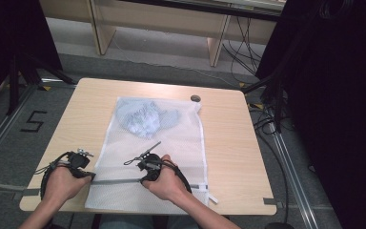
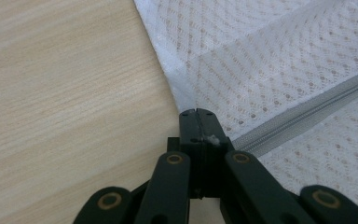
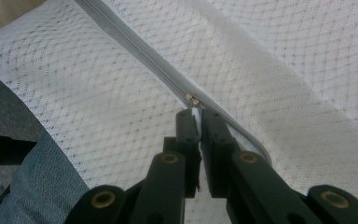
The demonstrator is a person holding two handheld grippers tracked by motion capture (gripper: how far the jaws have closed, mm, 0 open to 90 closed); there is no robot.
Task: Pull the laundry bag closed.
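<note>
Pale wooden table (image 1: 228, 138) carries a white mesh laundry bag (image 1: 171, 143), left tongs (image 2: 196, 114) clamped on its near-left zipper end, right tongs (image 3: 200, 113) pinching the zipper pull (image 3: 192, 99) mid-bag.

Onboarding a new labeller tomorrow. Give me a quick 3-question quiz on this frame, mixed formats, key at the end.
1. True or false: the left gripper is shut on the edge of the white mesh zippered laundry bag, at the end of its grey zipper.
2. What does the right gripper pinch? A) the small dark round disc B) the zipper's pull tab C) the light wooden table edge
3. Fill in: the crumpled pale blue-grey garment lies ___ the bag, at its far end.

Key: 1 true. 2 B, in the right gripper view the jaws close on the tab just behind the metal slider. 3 inside.
</note>
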